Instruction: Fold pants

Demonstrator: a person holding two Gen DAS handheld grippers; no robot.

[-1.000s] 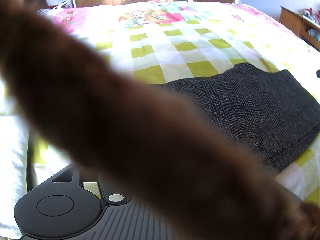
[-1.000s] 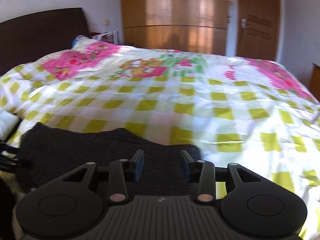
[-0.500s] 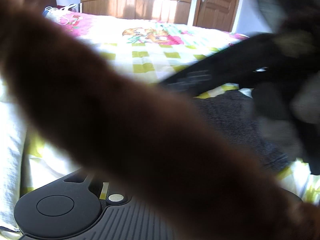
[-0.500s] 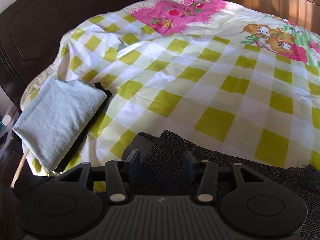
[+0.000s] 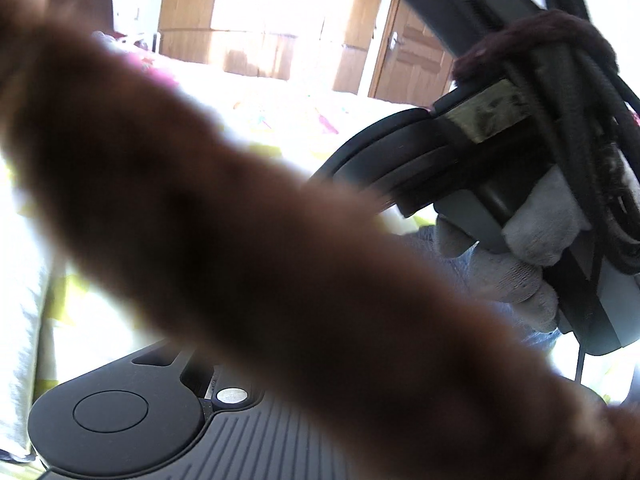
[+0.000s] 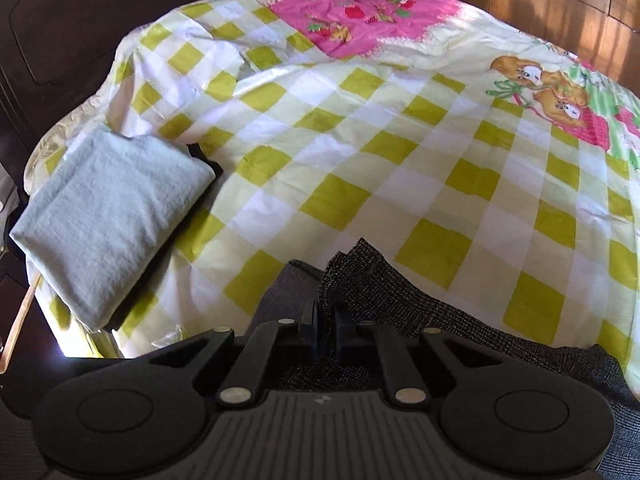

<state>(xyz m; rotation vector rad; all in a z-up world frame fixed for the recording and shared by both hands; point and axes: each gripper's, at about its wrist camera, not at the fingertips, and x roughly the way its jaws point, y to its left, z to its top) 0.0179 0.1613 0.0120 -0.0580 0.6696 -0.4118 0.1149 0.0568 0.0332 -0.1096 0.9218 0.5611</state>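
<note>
The dark grey checked pants point(image 6: 400, 300) lie on the bed at the bottom of the right wrist view. My right gripper point(image 6: 326, 322) is shut on a raised corner of the pants. In the left wrist view a blurred brown strand point(image 5: 240, 220) covers most of the picture and hides the left gripper's fingers. Only the left gripper's base point(image 5: 120, 420) shows. The right gripper's body point(image 5: 460, 152), held in a gloved hand point(image 5: 520, 272), fills the right side of the left wrist view. The pants are not visible there.
A yellow-green checked bedspread point(image 6: 360, 140) covers the bed. A folded pale green cloth point(image 6: 104, 216) lies at the bed's left edge. A dark wooden headboard point(image 6: 60, 20) stands beyond. Wooden wardrobe doors point(image 5: 260, 32) stand behind the bed.
My right gripper has closed from open onto the pants corner and lifted it a little. In the left wrist view the right gripper and hand have moved in close.
</note>
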